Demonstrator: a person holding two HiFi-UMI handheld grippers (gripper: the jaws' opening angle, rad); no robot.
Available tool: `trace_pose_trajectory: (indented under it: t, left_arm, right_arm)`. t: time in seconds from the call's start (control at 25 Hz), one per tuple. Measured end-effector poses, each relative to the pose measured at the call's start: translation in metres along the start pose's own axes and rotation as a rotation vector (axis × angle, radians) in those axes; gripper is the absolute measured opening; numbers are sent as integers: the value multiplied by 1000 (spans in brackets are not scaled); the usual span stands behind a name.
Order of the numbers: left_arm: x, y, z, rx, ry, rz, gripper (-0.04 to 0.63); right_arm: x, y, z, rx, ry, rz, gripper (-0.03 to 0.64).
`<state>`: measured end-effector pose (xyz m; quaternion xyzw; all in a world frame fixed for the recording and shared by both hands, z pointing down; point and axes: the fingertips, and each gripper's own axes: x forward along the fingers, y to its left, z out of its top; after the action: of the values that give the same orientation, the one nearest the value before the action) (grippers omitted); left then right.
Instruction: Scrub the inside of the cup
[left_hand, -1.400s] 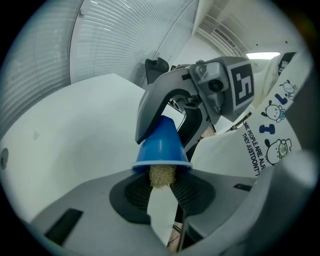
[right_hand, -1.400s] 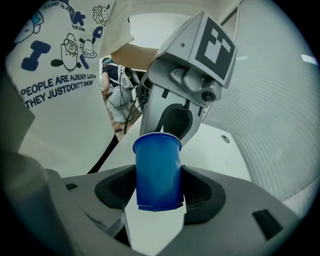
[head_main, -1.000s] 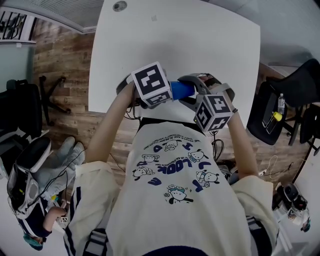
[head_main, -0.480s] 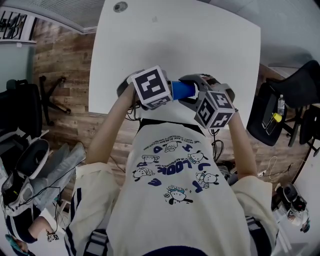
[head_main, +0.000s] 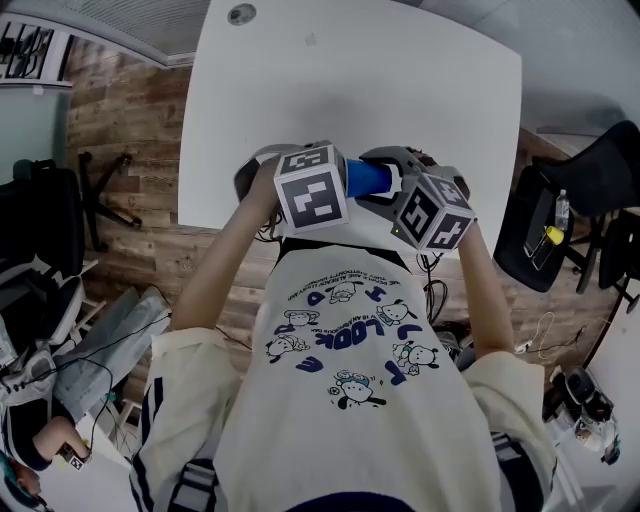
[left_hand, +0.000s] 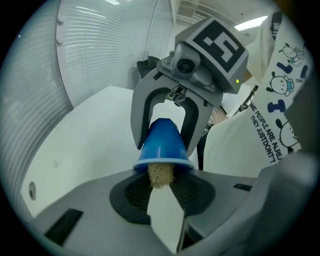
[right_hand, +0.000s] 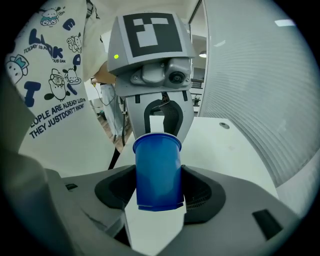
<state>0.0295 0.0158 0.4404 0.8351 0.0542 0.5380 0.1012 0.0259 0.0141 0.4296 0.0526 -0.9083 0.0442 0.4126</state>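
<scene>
- The cup (head_main: 368, 180) is blue and tapered. It hangs on its side in the air, clear of any surface, between the two grippers.
- The right gripper (right_hand: 157, 197) has its jaws closed part-way on the cup, with one pad pressed to each side of the wall near the base. The cup's base points back at this gripper and its mouth points away.
- The left gripper (left_hand: 161, 186) faces the cup's mouth. Its jaws are drawn narrow and pinch a tan, rough sponge (left_hand: 161, 172).
- The sponge's front end sits inside the cup's mouth, behind the lower part of the rim. How deep it goes in cannot be told.
- From above, the left cube (head_main: 312, 190) sits just left of the cup and hides its mouth. The right cube (head_main: 432, 212) sits right of the cup, a little nearer the person.
- Both forearms reach up to the cup from the near side, one on each flank.
- The white table (head_main: 350, 90) lies below and beyond the cup, and the cup hangs over its near edge.
- A small round disc (head_main: 240, 12) lies on the table, well beyond the cup and to its left.
- The shirt (head_main: 350, 400), white with blue cartoon print, fills the near side of the cup.
- A black chair (head_main: 590, 170) stands well apart to the right of the cup.
- Wood floor (head_main: 130, 130) shows left of the cup, beside the table.
</scene>
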Motion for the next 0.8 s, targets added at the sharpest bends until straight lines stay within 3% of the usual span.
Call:
trace_pose_trajectory:
  t: [0.16, 0.48, 0.8]
  left_arm:
    - [-1, 0, -2, 52, 30, 41, 130]
    - [-1, 3, -5, 239, 99, 168, 132]
    - [-5, 6, -4, 398, 190, 283, 132]
  right_arm:
    - [2, 3, 0, 69, -8, 26, 264]
    - [4, 5, 1, 244, -69, 74, 264]
    - [8, 4, -3, 319, -82, 74, 264]
